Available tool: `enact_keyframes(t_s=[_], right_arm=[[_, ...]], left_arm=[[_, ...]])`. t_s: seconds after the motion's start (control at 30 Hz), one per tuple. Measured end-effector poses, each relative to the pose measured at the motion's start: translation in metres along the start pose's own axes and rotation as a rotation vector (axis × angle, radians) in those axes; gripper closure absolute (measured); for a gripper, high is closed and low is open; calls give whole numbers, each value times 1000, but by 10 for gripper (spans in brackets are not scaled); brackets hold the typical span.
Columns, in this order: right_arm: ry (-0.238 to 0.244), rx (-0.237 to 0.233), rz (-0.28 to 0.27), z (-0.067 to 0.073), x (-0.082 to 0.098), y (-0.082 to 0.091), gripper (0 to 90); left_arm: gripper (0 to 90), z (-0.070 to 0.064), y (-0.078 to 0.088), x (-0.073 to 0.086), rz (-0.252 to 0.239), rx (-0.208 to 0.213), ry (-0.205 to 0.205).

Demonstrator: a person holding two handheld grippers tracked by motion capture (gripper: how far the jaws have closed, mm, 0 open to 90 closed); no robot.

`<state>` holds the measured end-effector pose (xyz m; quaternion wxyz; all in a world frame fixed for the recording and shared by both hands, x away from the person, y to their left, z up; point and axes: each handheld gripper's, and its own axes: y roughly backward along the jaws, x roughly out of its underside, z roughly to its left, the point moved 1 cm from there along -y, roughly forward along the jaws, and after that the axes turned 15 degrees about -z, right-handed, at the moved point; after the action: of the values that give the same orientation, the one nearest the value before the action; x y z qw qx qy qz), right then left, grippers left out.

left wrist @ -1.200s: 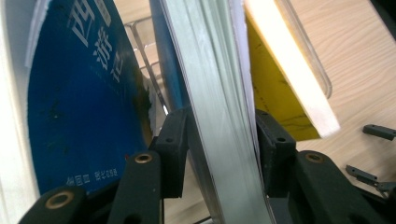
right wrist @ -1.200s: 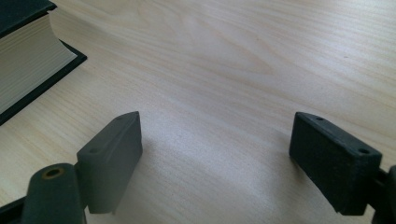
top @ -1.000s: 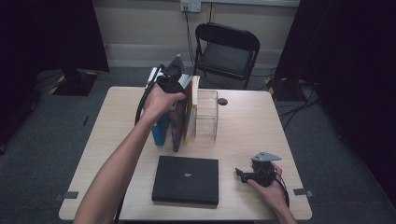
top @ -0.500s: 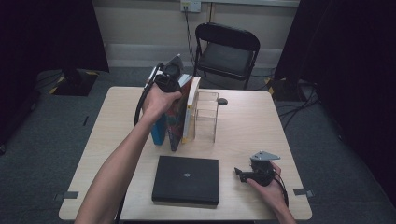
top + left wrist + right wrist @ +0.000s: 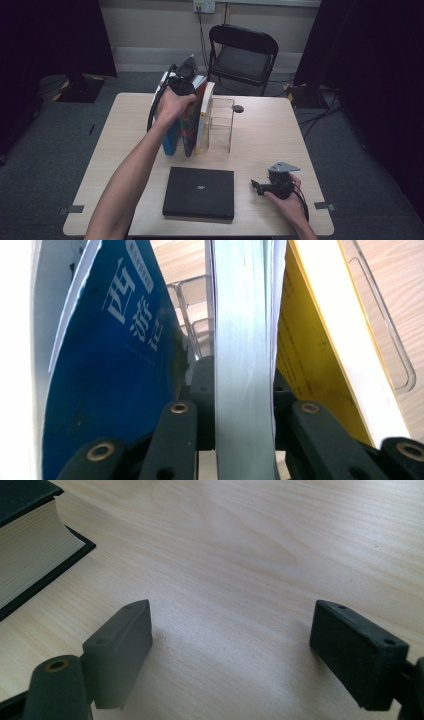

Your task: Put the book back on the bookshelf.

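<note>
Three books stand upright beside a clear rack (image 5: 222,122) at the middle of the table: a blue book (image 5: 170,142), a red patterned middle book (image 5: 189,127) and a yellow-and-white book (image 5: 203,120). My left gripper (image 5: 182,85) comes down on their tops. In the left gripper view, my left gripper (image 5: 243,380) is shut on the middle book's grey-green edge (image 5: 242,315), between the blue book (image 5: 115,370) and the yellow book (image 5: 320,350). My right gripper (image 5: 257,186) rests low at the front right of the table. My right gripper (image 5: 230,645) stands open over bare wood.
A thick black book (image 5: 200,192) lies flat at the front centre, and its page edge (image 5: 30,545) is left of the right gripper. A small dark round object (image 5: 238,108) sits behind the rack. A black folding chair (image 5: 242,55) stands beyond the table's far edge (image 5: 210,95).
The left hand has shifted slightly at the top of the standing books. The right hand and its gripper have stayed where they were.
</note>
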<state>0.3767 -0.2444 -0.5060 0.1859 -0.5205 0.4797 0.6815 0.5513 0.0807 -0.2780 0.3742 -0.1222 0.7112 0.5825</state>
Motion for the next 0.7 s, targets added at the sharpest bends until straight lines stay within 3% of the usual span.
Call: enact_keyframes(t_s=[0.43,0.53,0.7], right_arm=[[4,-3,-2,0,0,0,170],[4,-2,-2,0,0,0,171],[3,-3,-2,1,0,0,171]], left_arm=[[704,5,4,3,-57,26,-1],[668,5,5,6,-80,34,4],[521,7,10,12,-116,31,22]])
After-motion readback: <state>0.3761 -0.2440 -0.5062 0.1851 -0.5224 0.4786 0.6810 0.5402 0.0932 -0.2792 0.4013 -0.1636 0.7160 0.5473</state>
